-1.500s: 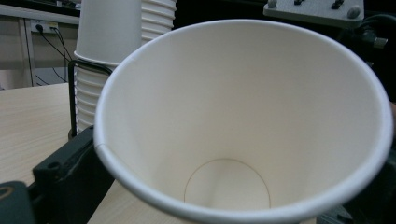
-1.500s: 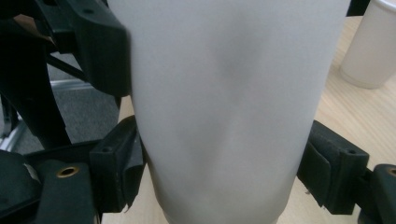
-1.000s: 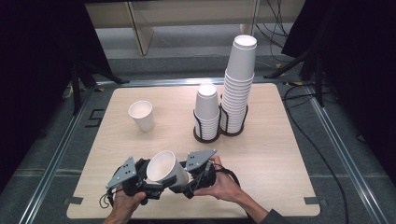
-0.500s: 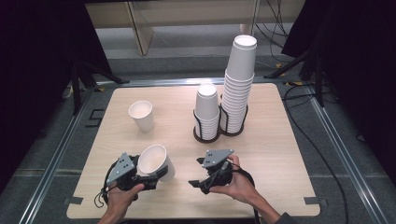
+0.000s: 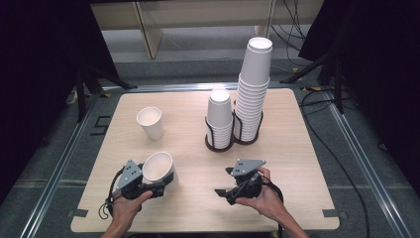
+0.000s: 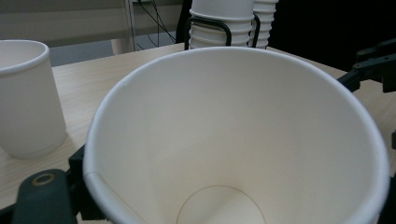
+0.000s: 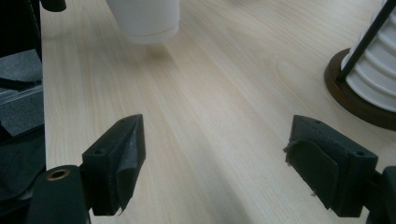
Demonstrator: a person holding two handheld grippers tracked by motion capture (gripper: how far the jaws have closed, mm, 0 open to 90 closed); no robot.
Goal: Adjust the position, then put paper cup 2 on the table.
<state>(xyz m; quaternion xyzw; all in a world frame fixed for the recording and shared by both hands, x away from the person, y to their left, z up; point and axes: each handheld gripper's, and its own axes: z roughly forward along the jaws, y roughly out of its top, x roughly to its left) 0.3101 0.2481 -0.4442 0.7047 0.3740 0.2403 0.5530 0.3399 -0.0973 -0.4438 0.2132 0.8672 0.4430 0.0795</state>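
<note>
On pale wood table [image 5: 297, 148], left gripper [image 5: 148, 184] apparently clamping paper cup [image 5: 158, 167]; right gripper [image 5: 229, 184] jaws apart.

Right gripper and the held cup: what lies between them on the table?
Nothing: in the high view only bare table separates the right gripper from the cup held by the left gripper.

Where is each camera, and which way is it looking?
High view: above the table's near side, looking down at the pale wooden table; both hands show.
Left gripper view: on the left tongs, facing into the held white paper cup.
Right gripper view: on the open right tongs, facing the table.
Shared: that cup.
</note>
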